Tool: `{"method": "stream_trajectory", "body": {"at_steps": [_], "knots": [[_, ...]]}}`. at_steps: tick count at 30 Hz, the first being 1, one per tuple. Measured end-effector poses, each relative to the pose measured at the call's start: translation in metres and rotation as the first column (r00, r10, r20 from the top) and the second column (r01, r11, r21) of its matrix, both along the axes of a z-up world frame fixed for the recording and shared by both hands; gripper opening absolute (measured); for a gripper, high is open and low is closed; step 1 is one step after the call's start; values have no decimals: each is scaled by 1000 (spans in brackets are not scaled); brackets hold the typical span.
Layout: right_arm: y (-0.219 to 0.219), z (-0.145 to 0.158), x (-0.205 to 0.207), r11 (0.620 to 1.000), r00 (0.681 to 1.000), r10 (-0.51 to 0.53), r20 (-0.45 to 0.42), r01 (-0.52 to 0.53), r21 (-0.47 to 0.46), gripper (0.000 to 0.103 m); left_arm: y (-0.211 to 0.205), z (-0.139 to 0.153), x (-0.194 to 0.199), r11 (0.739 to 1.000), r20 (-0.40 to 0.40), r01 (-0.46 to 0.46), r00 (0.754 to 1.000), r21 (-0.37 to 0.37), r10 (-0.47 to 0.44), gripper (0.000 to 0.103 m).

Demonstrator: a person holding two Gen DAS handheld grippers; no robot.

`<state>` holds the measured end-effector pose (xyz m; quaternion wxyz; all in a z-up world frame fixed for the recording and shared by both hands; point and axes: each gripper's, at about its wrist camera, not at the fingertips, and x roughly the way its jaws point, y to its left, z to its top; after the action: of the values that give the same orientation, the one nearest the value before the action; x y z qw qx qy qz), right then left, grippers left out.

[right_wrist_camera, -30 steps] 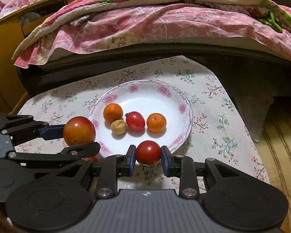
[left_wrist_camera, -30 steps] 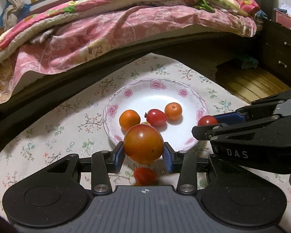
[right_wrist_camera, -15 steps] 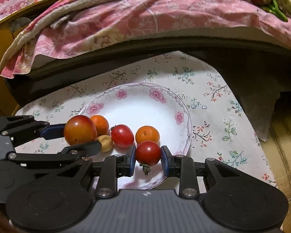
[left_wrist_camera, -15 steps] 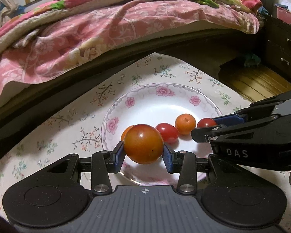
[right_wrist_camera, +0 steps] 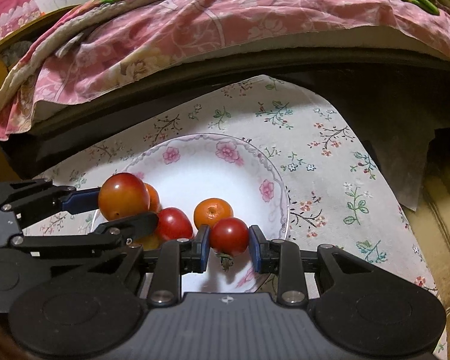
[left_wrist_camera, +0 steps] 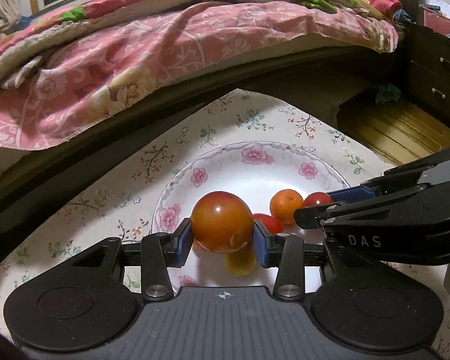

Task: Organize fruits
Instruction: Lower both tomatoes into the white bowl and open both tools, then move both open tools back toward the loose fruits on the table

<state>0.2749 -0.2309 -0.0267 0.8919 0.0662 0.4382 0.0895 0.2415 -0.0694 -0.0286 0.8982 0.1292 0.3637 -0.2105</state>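
My left gripper [left_wrist_camera: 222, 238] is shut on a large orange-red tomato [left_wrist_camera: 222, 221], held just above the near left part of the white floral plate [left_wrist_camera: 249, 162]. My right gripper [right_wrist_camera: 228, 247] is shut on a small red tomato [right_wrist_camera: 229, 235] with a dry stem, over the plate's [right_wrist_camera: 195, 150] near rim. On the plate lie a mandarin [right_wrist_camera: 213, 211], a red tomato [right_wrist_camera: 174, 223], a second mandarin [right_wrist_camera: 153, 198] partly behind the held tomato, and a small yellow fruit [left_wrist_camera: 240, 264]. Each gripper shows in the other's view: the right one [left_wrist_camera: 318, 210] and the left one [right_wrist_camera: 117, 207].
The plate rests on a low table under a floral cloth [right_wrist_camera: 330, 156]. A bed with a pink quilt [left_wrist_camera: 150, 48] runs close behind the table. Dark drawers [left_wrist_camera: 438, 72] and a wooden floor [left_wrist_camera: 396, 132] lie to the right.
Both grippers have moved forward and lower with their tomatoes, from the plate's near edge to over the plate. The fruit on the plate has not moved.
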Motion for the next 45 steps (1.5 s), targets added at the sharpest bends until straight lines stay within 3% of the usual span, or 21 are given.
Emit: {"method": "stream_trajectory", "body": {"at_steps": [9,20,32,45], "knots": [[-5,-1,2,999,1000,-25,-15,25,37,33,4,3,5,999,8,-33,999,-12,33,60],[-3,4,-2,999,1000,-20,-6,21,49,42,13,11,-2,998,24,-62,998,-25,62,63],[6,25,-15,998,999,-16,39,14,58,43,25,24,-21,997,33,-82,996,-15,82,66],[26,39,-47,999,998,39,59,-39,7,43,41,36,-53,994,27,-109,994,-19,110,67]]}}
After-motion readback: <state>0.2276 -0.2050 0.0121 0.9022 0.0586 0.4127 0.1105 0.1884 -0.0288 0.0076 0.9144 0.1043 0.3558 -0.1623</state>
